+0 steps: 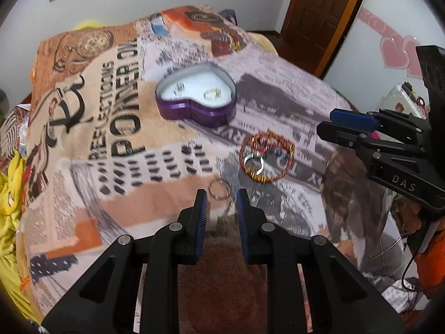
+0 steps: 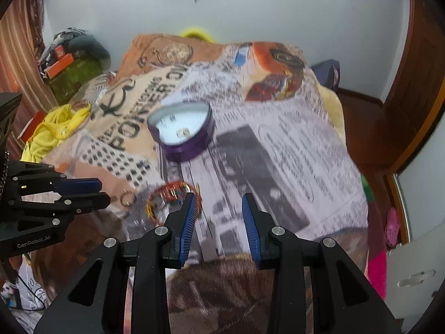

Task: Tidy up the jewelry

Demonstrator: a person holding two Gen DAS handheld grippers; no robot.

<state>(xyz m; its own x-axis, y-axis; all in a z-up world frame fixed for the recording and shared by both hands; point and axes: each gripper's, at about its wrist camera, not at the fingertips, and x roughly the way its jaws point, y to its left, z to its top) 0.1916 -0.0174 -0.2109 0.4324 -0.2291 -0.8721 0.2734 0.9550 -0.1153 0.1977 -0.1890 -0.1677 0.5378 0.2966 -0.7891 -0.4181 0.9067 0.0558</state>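
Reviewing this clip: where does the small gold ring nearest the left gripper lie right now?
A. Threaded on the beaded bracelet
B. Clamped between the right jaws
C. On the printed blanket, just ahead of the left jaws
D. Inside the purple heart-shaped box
C: the gold ring lies flat on the printed blanket, just ahead of the left gripper, outside the purple heart-shaped box.

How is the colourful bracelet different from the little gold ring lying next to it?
The bracelet is a big hoop of red, orange and gold beads; the ring is a small, plain, thin gold loop. The bracelet has a silver ring lying inside it; the gold ring lies alone. Both are round and lie on the blanket, outside the purple heart box.
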